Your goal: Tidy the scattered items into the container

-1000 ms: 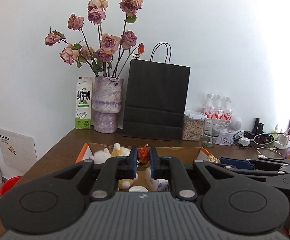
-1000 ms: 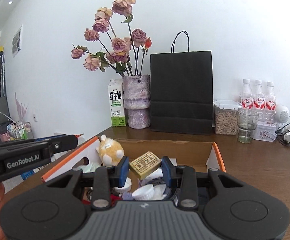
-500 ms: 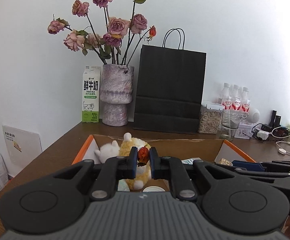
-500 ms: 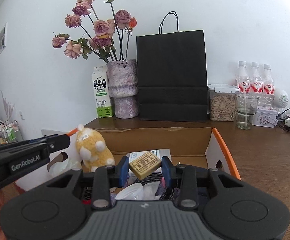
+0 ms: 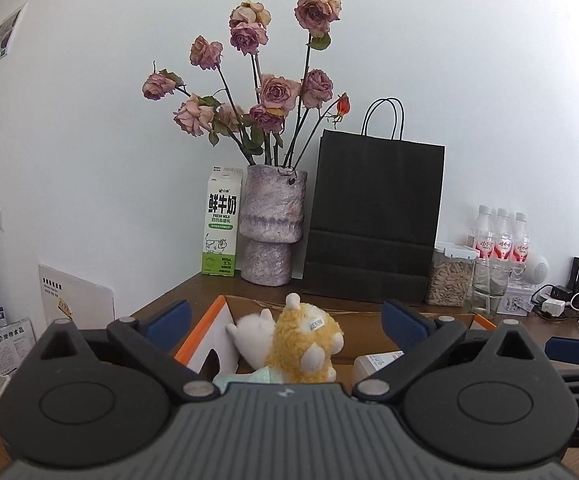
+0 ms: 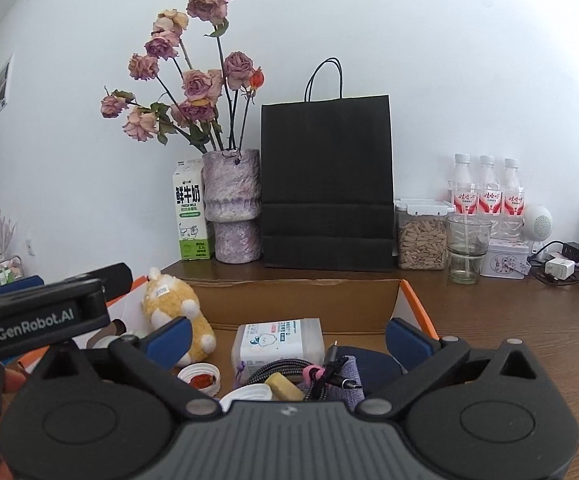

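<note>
- Both claws have just sprung wide open and hold nothing: the left claw point(image 5: 285, 320) and the right claw point(image 6: 287, 338) hang over the cardboard box point(image 6: 305, 298).
- The small tan block point(image 6: 283, 386) lies in the box just below the right claw, tilted, with its long axis running left to right.
- The risk, as I judge it: the open fingers point(image 6: 407, 342) could catch the braided cable point(image 6: 289, 370) when lifted away, or nudge the stuffed toy point(image 5: 303, 346) ahead of the left claw.

The right claw point(image 6: 287, 336), its jaws just sprung wide with nothing between them, hangs over the cardboard box point(image 6: 297, 300) on the brown surface point(image 6: 509, 320), where a yellow plush toy point(image 6: 175, 312), a wipes pack point(image 6: 277, 338), a braided cable point(image 6: 289, 376) and a red-filled cap point(image 6: 199, 378) lie.
</note>
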{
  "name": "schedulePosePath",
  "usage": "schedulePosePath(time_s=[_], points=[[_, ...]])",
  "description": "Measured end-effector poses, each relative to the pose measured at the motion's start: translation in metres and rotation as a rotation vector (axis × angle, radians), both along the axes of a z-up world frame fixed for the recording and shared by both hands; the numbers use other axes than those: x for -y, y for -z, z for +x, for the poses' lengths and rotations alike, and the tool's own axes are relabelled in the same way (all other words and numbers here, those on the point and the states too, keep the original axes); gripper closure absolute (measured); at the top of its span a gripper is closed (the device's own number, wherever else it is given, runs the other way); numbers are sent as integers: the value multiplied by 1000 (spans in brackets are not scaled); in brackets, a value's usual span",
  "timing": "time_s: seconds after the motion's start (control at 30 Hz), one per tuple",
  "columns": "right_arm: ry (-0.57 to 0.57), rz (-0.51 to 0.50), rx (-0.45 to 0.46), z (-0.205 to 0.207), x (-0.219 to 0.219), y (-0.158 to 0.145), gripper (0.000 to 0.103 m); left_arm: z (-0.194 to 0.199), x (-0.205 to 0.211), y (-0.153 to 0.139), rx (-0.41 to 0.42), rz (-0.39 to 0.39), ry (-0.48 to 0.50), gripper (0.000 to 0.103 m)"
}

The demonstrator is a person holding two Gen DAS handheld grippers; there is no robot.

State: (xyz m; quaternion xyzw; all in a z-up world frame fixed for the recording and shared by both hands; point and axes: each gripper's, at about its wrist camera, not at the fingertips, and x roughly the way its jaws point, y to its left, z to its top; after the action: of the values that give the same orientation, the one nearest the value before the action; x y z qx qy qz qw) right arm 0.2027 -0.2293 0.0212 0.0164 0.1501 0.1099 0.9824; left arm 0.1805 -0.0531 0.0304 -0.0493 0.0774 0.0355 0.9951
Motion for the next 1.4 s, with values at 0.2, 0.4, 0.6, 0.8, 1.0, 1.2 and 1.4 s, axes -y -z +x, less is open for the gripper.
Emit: schedulePosePath(time_s=[0.2,0.4,0.6,0.8,1.0,1.2,1.4], points=[[-4,-3,-12,0,1,2,0,1,0,2,-8,11,-11,0],[13,0,-23,3,3,8,0,4,-4,8,-42,5,-33,0],[34,11,-52,5,6,18,0,1,-5,18,-92,42,-56,0],[42,8,-57,-14,11,21,0,-22,-9,28,-145,58,-60,0],[39,-51,-104,-54,10,16,0,-59,-16,20,-188,20,-11,0],[-8,-29,-87,-106,14,-14,0,-99,-6,-6,-166,61,40,0],[-22,-44,-140,-164,12,-28,0,-157,4,-21,-227,115,88,0]])
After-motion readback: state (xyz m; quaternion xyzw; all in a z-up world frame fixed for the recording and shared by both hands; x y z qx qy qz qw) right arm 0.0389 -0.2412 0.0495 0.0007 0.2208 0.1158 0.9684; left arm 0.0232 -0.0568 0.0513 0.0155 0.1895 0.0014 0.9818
